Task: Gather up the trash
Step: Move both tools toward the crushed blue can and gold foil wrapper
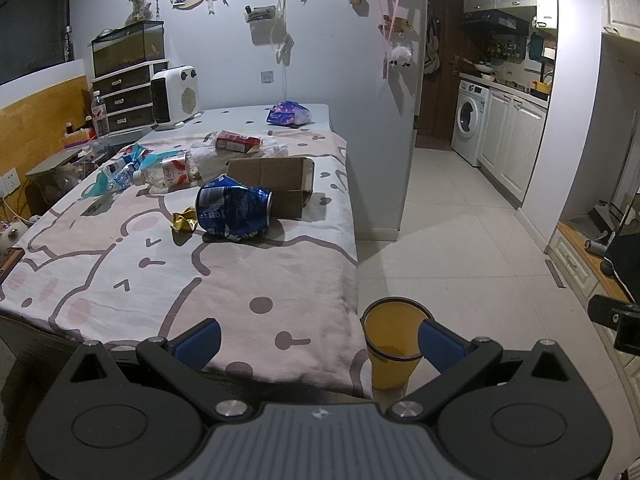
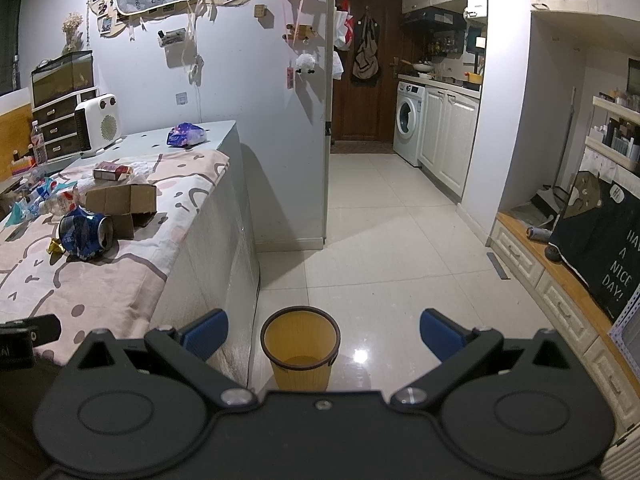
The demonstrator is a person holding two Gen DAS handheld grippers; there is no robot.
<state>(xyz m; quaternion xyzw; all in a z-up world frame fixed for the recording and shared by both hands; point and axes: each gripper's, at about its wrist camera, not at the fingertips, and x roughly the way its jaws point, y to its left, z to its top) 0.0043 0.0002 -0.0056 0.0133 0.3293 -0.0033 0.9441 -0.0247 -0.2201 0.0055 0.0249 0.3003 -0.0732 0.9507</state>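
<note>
Lying on its side on the pink cartoon-print cloth (image 1: 120,280), the crushed blue can (image 1: 234,212) has its long axis running roughly left to right in the left wrist view, top end facing right toward the cardboard box (image 1: 276,184), which it touches. In the right wrist view the same can (image 2: 84,234) shows its open top turned toward the camera's right. A crumpled gold wrapper (image 1: 184,219) sits just beside the can's base end. Behind them, a clear plastic bottle (image 1: 168,174) lies on its side, neck pointing left, next to blue-and-white wrappers (image 1: 120,172). A red carton (image 1: 238,142) lies flat farther back; a purple bag (image 1: 290,114) rests near the far end.

The yellow bin (image 2: 300,346) stands upright on the tiled floor (image 2: 400,260), just beside the table's edge, mouth up.

Left gripper (image 1: 320,344): fingers spread wide, nothing between them. Right gripper (image 2: 324,334): fingers spread wide, empty, framing the bin below.
</note>
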